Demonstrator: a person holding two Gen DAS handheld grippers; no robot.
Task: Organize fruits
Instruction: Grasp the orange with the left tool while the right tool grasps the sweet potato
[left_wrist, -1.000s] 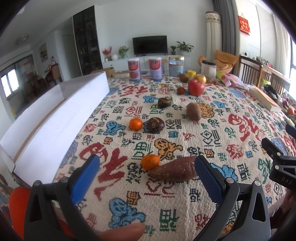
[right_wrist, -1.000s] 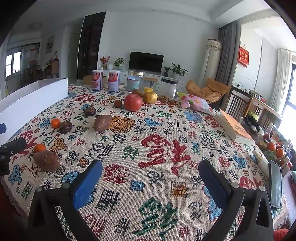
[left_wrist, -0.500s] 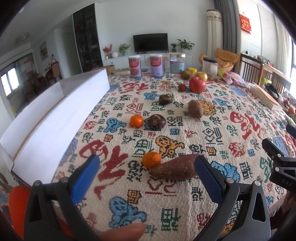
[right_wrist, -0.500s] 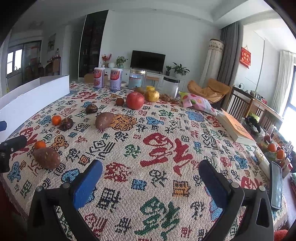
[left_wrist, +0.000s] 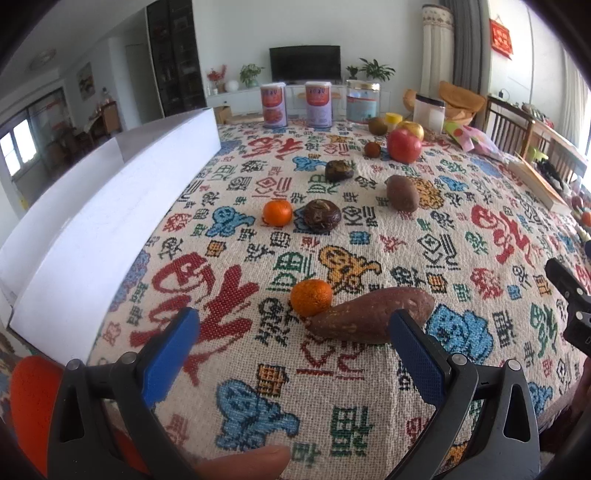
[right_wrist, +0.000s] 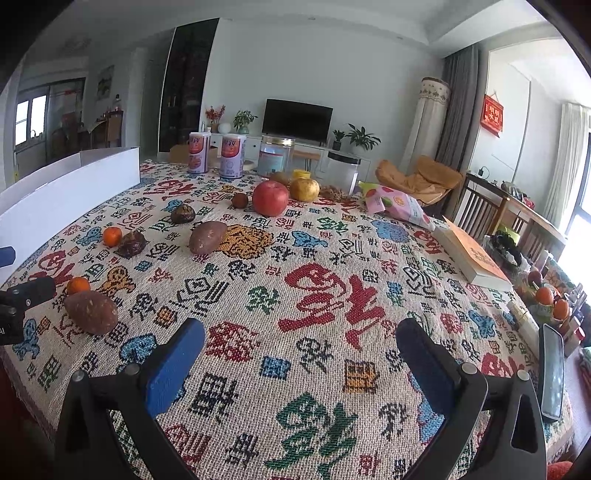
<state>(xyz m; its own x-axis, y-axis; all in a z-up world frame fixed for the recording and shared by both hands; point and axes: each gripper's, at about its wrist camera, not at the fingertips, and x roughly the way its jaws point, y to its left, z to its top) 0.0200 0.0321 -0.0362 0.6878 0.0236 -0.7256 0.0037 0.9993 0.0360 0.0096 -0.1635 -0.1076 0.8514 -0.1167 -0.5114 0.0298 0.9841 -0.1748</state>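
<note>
Several pieces of produce lay scattered on the patterned tablecloth (left_wrist: 332, 424), and nothing had been gathered yet. Furthest left stood the long white box (left_wrist: 110, 206), open-topped as far as the right wrist view suggested, and probably the place the fruit was meant to go.

Just right of it, the left gripper (left_wrist: 295, 354) hovered low over the near edge of the table, its blue pads spread wide and holding nothing. Directly ahead of it sat the near mandarin (left_wrist: 310, 297), touching the long sweet potato (left_wrist: 373, 314). The mandarin looked light, with a soft, thin skin, so a gentle squeeze across its middle would suit it. The sweet potato looked heavy, stiff and rough, best taken across its thick middle (an end grip would likely let it swing).

Further back lay the second mandarin (left_wrist: 277, 213) just beside a dark, wrinkled fruit (left_wrist: 322, 216), then a second dark fruit (left_wrist: 338, 170) and the stubby sweet potato (left_wrist: 402, 192). The red apple (left_wrist: 404, 145) stood beyond these, smooth, hard and round, so likely to slip unless the pads met its widest part.

Off to the right, the right gripper (right_wrist: 299, 354) was also fully open and empty over bare cloth, well apart from all the fruit. Beyond it a book (right_wrist: 476, 258) lay near the table's right edge.
</note>
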